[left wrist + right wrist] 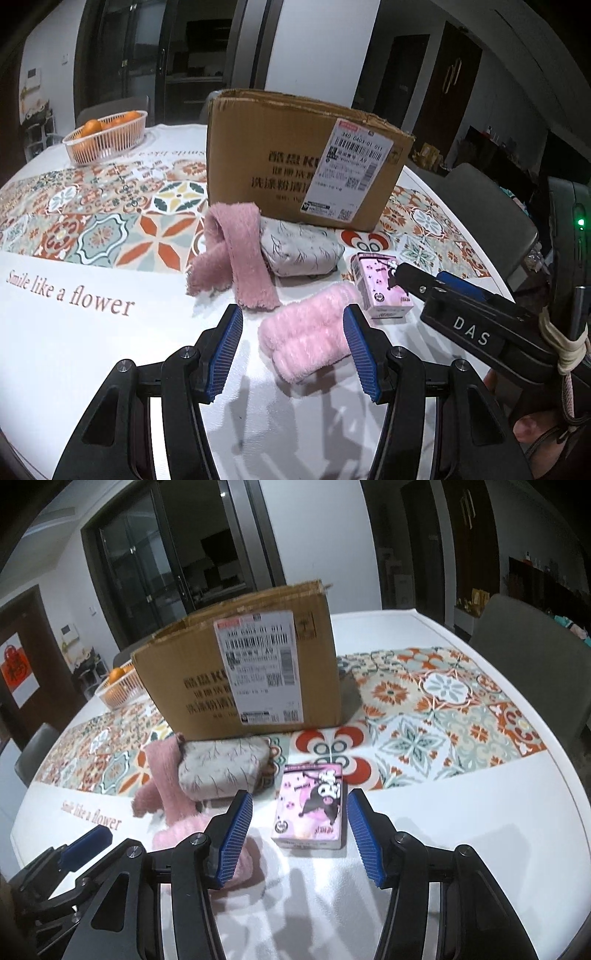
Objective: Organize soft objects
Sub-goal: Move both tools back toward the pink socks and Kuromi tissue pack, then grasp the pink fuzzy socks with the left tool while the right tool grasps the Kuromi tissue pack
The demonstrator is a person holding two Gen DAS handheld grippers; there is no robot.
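We see the cardboard box [295, 158] standing upright on the table [74, 332]. In front of it lies the scarf [236, 254], its long axis running toward us. The fluffy pink cloth [306, 332] lies diagonally between the spread, empty fingers of our left gripper [291, 354]. Our right gripper [299, 834] is spread too, empty, with the tissue pack [314, 808] pointing away.

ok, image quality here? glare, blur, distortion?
Left wrist: heavy fisheye bend, dark vignetted corners, soft tong shadows on the table, box print slightly soft. Right wrist: same bend, bright glare patch on the table between the tongs.
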